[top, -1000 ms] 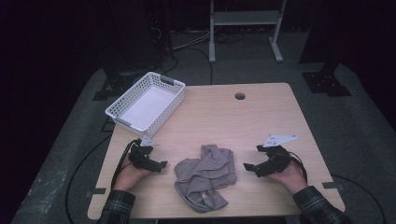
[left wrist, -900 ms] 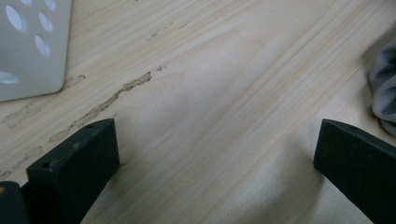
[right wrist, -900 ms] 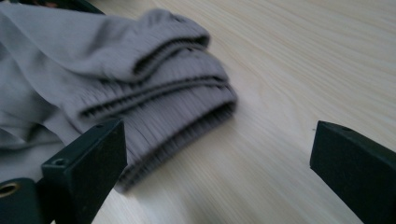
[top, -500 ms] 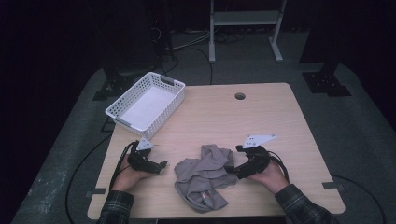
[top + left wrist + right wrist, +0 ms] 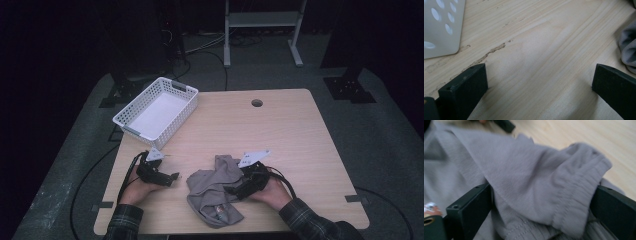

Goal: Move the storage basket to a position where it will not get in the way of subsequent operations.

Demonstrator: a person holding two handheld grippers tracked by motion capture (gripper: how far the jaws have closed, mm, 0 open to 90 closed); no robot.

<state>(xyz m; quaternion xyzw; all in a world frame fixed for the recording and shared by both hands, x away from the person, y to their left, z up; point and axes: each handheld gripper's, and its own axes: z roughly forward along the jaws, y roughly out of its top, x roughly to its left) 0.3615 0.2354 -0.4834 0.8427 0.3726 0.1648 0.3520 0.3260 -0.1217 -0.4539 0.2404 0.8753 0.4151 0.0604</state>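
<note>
Wearing dark plaid flannel sleeves (image 5: 310, 222), gripping black hand-held grippers trailing black cables (image 5: 127, 175), topped by grey three-cornered plates (image 5: 254, 157).

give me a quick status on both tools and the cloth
Left tool open over bare table. Right tool open, jaws astride crumpled grey cloth garment. Nothing in the way.

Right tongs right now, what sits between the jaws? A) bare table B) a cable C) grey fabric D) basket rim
C: in the right gripper view the right tongs stand open with a bunched fold of the grey garment lying between the two black jaws, not yet pinched.
</note>
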